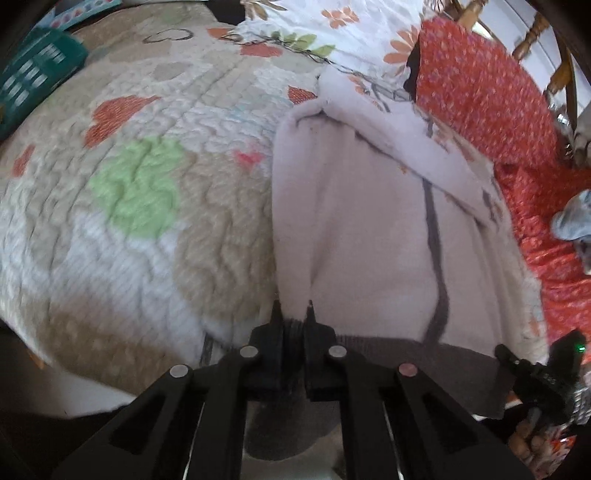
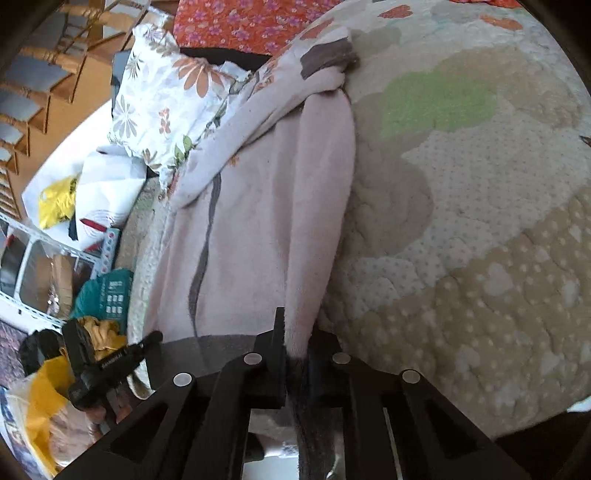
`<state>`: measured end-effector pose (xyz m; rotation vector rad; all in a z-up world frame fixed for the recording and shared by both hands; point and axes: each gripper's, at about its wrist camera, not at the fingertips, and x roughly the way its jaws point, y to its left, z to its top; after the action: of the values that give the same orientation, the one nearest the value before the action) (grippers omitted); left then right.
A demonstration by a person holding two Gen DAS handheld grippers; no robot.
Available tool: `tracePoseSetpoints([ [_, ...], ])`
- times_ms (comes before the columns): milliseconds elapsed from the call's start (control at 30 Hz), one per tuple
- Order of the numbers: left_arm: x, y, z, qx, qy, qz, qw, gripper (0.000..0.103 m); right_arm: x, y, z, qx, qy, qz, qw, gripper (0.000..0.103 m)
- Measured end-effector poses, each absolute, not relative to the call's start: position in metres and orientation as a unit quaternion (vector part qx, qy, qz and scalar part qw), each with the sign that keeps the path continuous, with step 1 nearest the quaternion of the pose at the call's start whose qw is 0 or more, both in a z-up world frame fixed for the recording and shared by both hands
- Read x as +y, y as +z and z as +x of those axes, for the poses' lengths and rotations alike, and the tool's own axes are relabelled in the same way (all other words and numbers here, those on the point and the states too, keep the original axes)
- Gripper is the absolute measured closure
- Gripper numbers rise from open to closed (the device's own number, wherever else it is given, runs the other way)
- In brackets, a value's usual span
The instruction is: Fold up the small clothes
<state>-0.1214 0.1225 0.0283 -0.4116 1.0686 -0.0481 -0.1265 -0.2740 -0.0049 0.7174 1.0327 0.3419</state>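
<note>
A pale pink fleece garment (image 1: 369,221) with a dark grey zip line and grey hem band lies stretched over a quilted bedspread (image 1: 129,184). My left gripper (image 1: 294,308) is shut on the garment's hem at its left corner. My right gripper (image 2: 295,325) is shut on the hem at the other corner; the garment (image 2: 266,206) runs away from it, with a grey cuff (image 2: 327,55) bunched at the far end. Each gripper shows at the edge of the other's view: the right one (image 1: 535,373), the left one (image 2: 107,365).
A floral pillow (image 1: 332,33) and an orange floral cloth (image 1: 480,92) lie beyond the garment. A teal basket (image 1: 37,74) sits at the bed's far left. Wooden chairs (image 2: 44,74), a white shelf (image 2: 33,266) and yellow bags (image 2: 55,406) stand beside the bed.
</note>
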Motion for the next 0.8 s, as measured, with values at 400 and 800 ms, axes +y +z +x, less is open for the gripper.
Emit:
tracePoseSetpoints([
  [400, 0.127, 0.016, -0.190, 0.522, -0.037, -0.250, 0.815, 0.096, -0.294, -0.013, -0.181, 0.509, 0.174, 0.346, 0.769, 0.095],
  [800, 0.147, 0.076, -0.093, 0.465, -0.066, -0.273, 0.840, 0.097, -0.287, 0.051, -0.121, 0.470, 0.206, 0.314, 0.798, 0.095],
])
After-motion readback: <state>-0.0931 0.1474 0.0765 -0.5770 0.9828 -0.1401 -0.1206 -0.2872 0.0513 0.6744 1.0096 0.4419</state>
